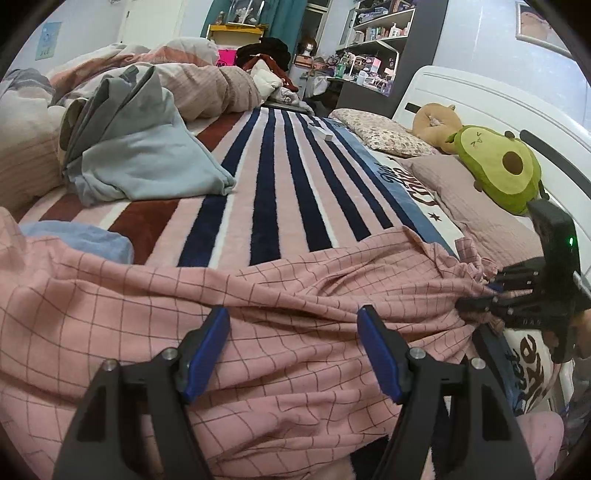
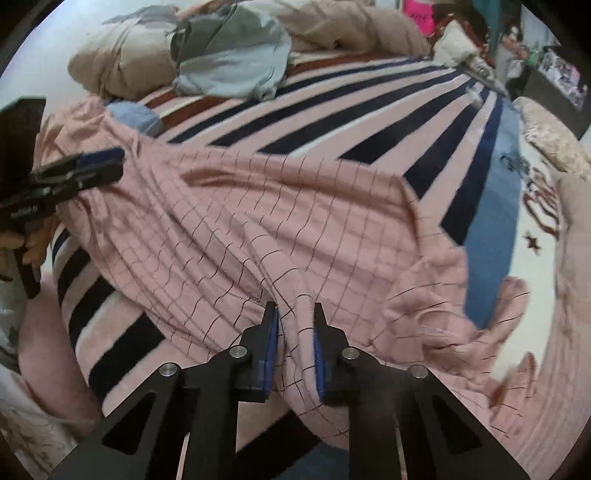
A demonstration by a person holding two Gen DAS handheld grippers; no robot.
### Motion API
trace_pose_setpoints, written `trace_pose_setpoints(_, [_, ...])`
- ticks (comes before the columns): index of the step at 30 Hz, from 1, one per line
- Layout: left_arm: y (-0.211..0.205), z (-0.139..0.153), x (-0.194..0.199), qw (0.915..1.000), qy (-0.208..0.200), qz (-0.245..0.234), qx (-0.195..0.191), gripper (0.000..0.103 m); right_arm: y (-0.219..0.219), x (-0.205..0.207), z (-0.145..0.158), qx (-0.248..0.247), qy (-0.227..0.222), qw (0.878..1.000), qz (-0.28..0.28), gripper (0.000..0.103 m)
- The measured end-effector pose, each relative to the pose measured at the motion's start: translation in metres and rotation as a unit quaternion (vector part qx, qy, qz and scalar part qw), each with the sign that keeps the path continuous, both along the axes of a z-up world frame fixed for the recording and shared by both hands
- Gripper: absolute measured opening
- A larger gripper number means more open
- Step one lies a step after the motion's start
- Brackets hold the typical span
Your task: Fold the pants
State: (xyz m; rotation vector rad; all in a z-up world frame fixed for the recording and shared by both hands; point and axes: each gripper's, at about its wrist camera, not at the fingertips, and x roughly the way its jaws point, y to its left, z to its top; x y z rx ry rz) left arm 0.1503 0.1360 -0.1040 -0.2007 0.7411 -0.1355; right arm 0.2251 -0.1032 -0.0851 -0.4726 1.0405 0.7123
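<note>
Pants getting grabbed at the waist end

Right gripper (image 2: pixel 294 325) has pinched a ridge of the pink checked pants (image 2: pixel 258 206) for lifting — left gripper (image 1: pixel 293 321) hovers open-jawed above the cloth, free to catch another spot.

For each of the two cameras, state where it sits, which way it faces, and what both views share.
Left wrist view: sits on the left gripper, jaws apart over the pink checked pants, facing along the striped blanket toward the shelves; right gripper at right.
Right wrist view: sits on the right gripper, aimed steeply down, closed on a pants fold; left gripper and a hand at left.
Shared: pants, blanket, grey-blue clothing.
</note>
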Motion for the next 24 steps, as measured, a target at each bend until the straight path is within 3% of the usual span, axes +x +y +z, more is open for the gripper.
trace_pose_setpoints(9, [0.007,-0.004,0.000,0.9996,0.007,0.021,0.014,0.068,0.014,0.035,0.022,0.002,-0.051,0.998,-0.045,0.008])
trace_pose_setpoints(15, [0.012,-0.014,0.008,0.9984,0.033,0.034,0.029,0.068,0.036,0.077,0.009,-0.007,-0.037,0.998,-0.048,0.010])
trace_pose_setpoints(17, [0.009,-0.015,0.009,0.9978,0.036,0.036,0.042,0.068,0.046,0.089,-0.003,-0.021,-0.034,0.997,-0.063,0.021])
trace_pose_setpoints(19, [0.006,-0.017,0.010,0.9971,0.039,0.037,0.055,0.068,0.048,0.098,-0.012,-0.028,-0.029,0.996,-0.080,0.040])
trace_pose_setpoints(24, [0.006,-0.019,0.011,0.9966,0.041,0.038,0.061,0.068,0.029,0.102,-0.004,0.019,0.013,0.994,-0.105,0.059])
